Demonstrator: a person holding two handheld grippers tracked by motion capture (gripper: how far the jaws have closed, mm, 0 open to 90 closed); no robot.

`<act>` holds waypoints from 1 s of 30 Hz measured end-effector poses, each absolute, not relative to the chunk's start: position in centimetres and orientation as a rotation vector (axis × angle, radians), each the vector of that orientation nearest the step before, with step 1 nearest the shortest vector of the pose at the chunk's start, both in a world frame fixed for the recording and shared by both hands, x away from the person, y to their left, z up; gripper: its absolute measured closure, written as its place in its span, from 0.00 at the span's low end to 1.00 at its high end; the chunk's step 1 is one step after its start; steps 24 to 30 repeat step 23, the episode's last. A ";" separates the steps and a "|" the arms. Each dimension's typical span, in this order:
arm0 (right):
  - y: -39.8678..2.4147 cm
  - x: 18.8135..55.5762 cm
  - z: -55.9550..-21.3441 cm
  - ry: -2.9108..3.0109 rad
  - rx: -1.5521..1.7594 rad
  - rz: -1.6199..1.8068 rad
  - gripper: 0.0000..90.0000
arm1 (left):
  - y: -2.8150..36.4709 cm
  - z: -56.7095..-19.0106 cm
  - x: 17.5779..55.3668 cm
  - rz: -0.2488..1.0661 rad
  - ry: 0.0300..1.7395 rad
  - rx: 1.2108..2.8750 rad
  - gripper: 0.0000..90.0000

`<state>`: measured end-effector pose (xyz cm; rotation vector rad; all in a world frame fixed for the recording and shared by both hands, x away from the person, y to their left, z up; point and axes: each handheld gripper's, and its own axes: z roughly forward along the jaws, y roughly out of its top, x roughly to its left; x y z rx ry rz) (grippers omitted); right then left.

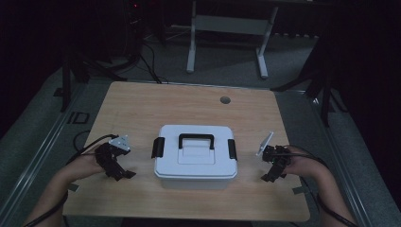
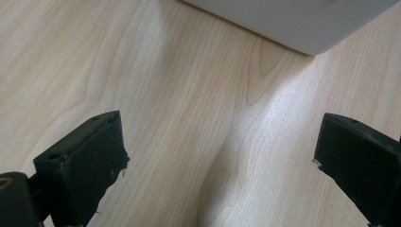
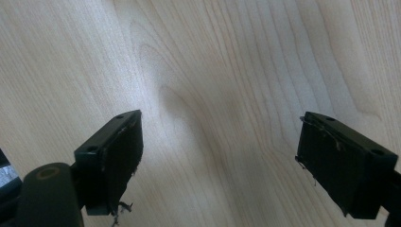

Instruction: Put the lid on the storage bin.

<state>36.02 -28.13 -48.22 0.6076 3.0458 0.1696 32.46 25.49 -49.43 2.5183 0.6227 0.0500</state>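
**A:** What does the scene show?

**B:** A white lidded box (image 1: 196, 158) sits near the middle of a light wooden table (image 1: 142, 104), slightly toward the near edge. It has a black carrying handle (image 1: 196, 140) lying flat on the lid and a black latch on each short side: the left latch (image 1: 158, 147) and the right latch (image 1: 231, 149). A person's hands hold one gripper on either side of the box.

**A:** How are the grippers set?

**B:** The left gripper (image 1: 124, 175) rests low over the table just left of the box, apart from it. Its jaws stand wide apart with bare wood between them; its own view catches a corner of the box (image 2: 302, 23) at the top. The right gripper (image 1: 272, 178) sits right of the box, a little farther off, jaws equally wide and holding nothing.

**A:** What would make the likely next step go well?

**B:** It looks like an approach to the two latches. Each gripper should probably rise to latch height and come in square to the box side, so one jaw hooks the latch's lower edge. Working both sides evenly should stop the box sliding sideways.
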 end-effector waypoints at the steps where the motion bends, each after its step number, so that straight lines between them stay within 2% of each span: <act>1: -28.1 36.0 -48.2 3.045 0.607 0.168 0.16 | 25.6 -49.7 32.4 0.053 0.631 2.509 0.03; 19: -28.4 35.9 -48.9 3.040 0.626 0.191 0.16 | 27.8 -52.5 31.0 0.066 0.726 2.457 0.03; 30: -28.6 35.9 -49.0 3.036 0.629 0.181 0.16 | 28.2 -52.7 30.9 0.061 0.746 2.447 0.03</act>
